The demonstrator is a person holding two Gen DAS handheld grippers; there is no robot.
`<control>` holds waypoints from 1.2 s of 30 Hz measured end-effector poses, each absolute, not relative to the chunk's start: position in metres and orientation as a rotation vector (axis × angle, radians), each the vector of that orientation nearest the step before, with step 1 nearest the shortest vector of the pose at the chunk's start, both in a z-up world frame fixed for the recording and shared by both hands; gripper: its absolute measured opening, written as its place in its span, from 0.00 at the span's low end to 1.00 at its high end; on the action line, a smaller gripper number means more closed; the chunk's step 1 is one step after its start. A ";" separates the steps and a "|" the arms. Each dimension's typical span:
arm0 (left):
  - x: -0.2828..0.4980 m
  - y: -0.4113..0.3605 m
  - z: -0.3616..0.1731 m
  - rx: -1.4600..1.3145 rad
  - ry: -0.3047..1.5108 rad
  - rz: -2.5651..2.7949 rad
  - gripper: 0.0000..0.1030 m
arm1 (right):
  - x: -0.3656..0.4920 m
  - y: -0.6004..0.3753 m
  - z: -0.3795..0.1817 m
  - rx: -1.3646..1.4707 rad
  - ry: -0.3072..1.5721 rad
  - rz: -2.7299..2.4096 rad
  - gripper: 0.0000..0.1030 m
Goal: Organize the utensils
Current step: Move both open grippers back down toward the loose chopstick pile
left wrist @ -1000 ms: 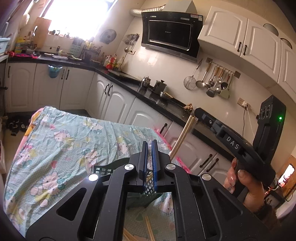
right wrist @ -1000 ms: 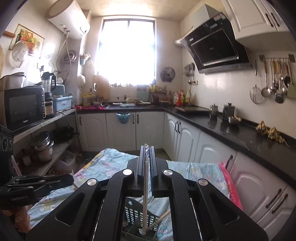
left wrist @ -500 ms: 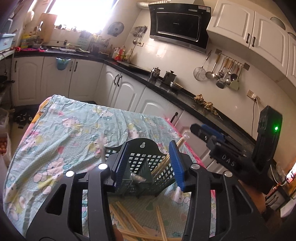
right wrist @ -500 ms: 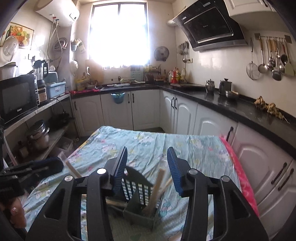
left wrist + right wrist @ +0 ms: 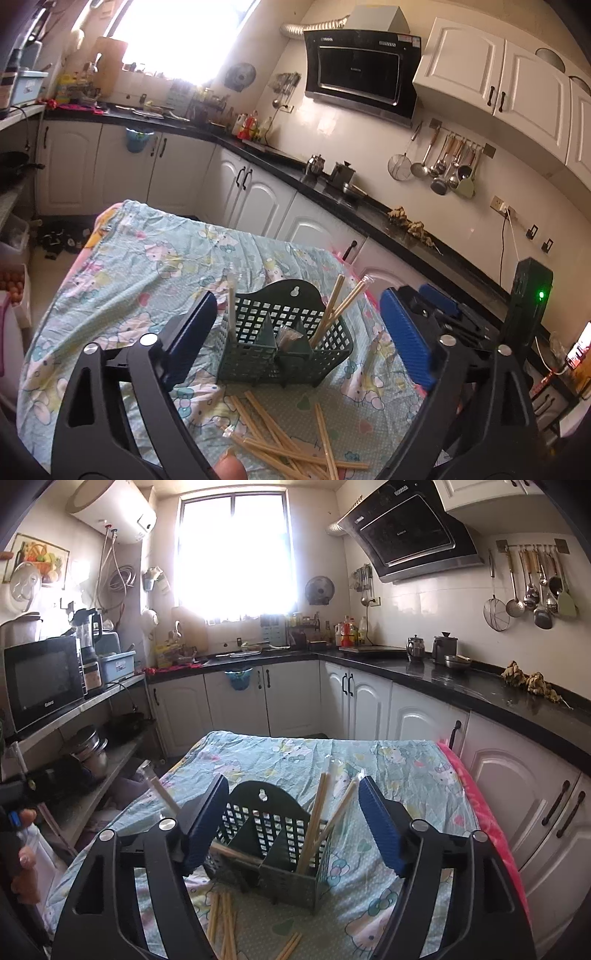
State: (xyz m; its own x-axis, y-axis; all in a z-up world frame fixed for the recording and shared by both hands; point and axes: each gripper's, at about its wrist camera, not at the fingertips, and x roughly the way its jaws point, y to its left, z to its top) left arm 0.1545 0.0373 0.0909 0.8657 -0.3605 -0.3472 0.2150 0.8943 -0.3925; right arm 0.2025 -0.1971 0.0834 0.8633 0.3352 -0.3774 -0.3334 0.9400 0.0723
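L hand-held gripper (image 5: 295,347) & R hand-held gripper (image 5: 295,827): jaws just opened, wide, nothing betw | chopsticks (image 5: 295,443) loose on tabletop (image 5: 110,295) cloth, in front of basket (image 5: 284,343), some inside | I reckon light, stiff, slippery; pinch mid-shaft

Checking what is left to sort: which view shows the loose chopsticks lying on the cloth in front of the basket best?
The left wrist view. The loose chopsticks lie there as a spread pile before the green basket, most lengths visible. The right wrist view shows only a few, largely hidden behind the right gripper.
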 end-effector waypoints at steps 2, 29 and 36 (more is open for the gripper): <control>0.150 0.040 0.091 -0.361 0.423 -0.303 0.86 | 0.197 -0.199 0.084 0.007 0.393 0.354 0.73; 0.117 0.068 0.058 -0.364 0.499 -0.182 0.89 | 0.141 -0.178 0.069 -0.083 0.434 0.440 0.83; 0.110 0.077 0.047 -0.374 0.525 -0.157 0.89 | 0.132 -0.166 0.054 -0.106 0.469 0.470 0.85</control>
State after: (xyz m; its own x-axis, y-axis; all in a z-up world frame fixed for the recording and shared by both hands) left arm 0.1101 0.0766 0.0475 0.8552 -0.2402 -0.4592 0.0507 0.9206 -0.3871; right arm 0.1320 -0.1656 0.0543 0.7877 0.4114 -0.4585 -0.4591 0.8884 0.0084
